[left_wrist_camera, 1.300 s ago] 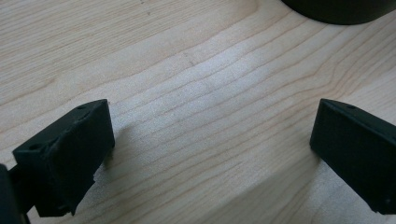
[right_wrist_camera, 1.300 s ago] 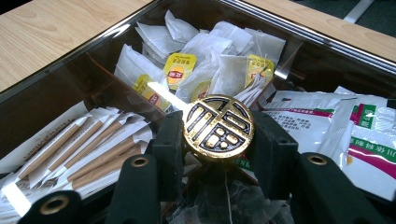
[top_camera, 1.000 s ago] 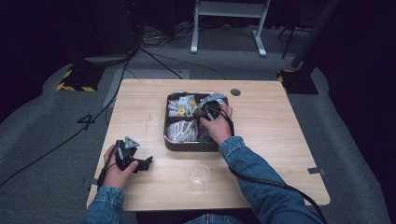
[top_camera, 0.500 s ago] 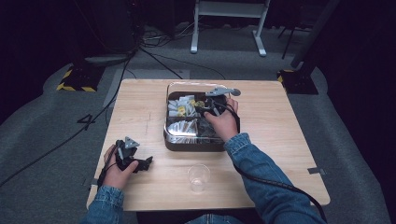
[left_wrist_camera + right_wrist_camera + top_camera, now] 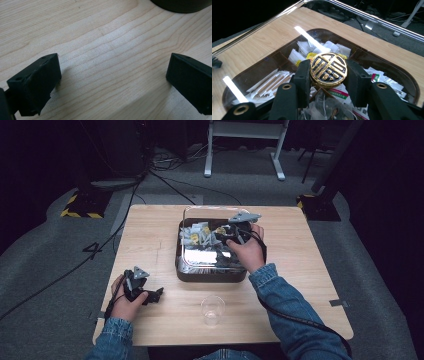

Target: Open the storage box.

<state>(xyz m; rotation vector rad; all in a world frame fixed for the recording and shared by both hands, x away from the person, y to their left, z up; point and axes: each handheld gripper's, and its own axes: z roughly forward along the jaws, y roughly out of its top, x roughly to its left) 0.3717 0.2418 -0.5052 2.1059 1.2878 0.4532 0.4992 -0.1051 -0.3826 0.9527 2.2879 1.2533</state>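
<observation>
A dark compartmented box (image 5: 210, 275) of white sachets (image 5: 317, 48) stands mid-table. Over it is a clear lid (image 5: 200, 256) with a round gold-and-black knob (image 5: 328, 69). My right gripper (image 5: 328, 68) is shut on that knob, one jaw on each side, and holds the lid tilted above the box; in the high view the right gripper (image 5: 227, 236) hangs over the box's far half. My left gripper (image 5: 152, 295) rests on the table near the front left. Seen from the left gripper view, the left gripper (image 5: 112, 75) stands open over bare wood.
A clear plastic cup (image 5: 212, 309) stands near the front edge, just in front of the box. The box's dark rim (image 5: 180, 5) lies just ahead of the left jaws. Cables and a metal stand (image 5: 245, 140) are on the floor beyond the table.
My right gripper has risen over the box and tipped, lifting the clear lid by its knob. The left gripper has stayed still.
</observation>
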